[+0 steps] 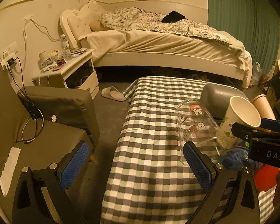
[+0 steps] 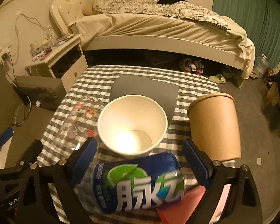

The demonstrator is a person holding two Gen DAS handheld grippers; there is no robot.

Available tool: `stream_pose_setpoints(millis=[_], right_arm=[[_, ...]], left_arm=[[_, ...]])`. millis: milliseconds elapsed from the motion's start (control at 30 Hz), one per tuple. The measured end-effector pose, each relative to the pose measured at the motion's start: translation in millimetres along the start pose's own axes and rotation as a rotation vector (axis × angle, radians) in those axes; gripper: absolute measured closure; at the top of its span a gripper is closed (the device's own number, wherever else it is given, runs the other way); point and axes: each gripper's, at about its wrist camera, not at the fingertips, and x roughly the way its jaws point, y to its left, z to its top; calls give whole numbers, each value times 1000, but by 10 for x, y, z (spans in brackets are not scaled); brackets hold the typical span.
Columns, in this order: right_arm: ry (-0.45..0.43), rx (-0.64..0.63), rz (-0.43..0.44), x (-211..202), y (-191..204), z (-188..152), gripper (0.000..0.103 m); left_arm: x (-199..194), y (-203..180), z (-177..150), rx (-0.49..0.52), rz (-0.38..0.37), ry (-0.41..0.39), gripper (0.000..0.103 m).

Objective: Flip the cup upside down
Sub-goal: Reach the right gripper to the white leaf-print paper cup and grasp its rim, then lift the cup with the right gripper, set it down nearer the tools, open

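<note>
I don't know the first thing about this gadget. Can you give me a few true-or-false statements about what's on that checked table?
1. The white paper cup is empty, its mouth facing up. True.
2. The left gripper has its jaws clamped on the clear glass. False: the jaws are wide open and hold nothing.
3. The clear glass has cartoon stickers on it. True.
4. The bottle nearest the right camera has a red label. False: the label is blue with a green lime.
5. The tablecloth is plain white. False: it is checked.
</note>
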Motion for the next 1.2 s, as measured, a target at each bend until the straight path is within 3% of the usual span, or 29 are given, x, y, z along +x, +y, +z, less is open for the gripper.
stream_pose_setpoints(millis=[233,300,533,900,1100,1200], right_arm=[[18,-9,9,161,19,33,30],[12,0,21,146,-4,53,40],[-43,0,27,-133,-6,119,42],[-176,-6,27,-1508,-2,77,42],[-166,-4,31,-2230,69,-432,42],[-134,-6,35,-2372,92,-742,42]], left_arm=[[79,-5,31,1,1,9,0],[83,-12,47,3,4,7,0],[-82,-40,94,8,8,-9,0],[-1201,11,258,-3,-8,-152,0],[-1854,18,47,16,-15,-210,0],[-2020,15,-171,26,-18,-204,0]])
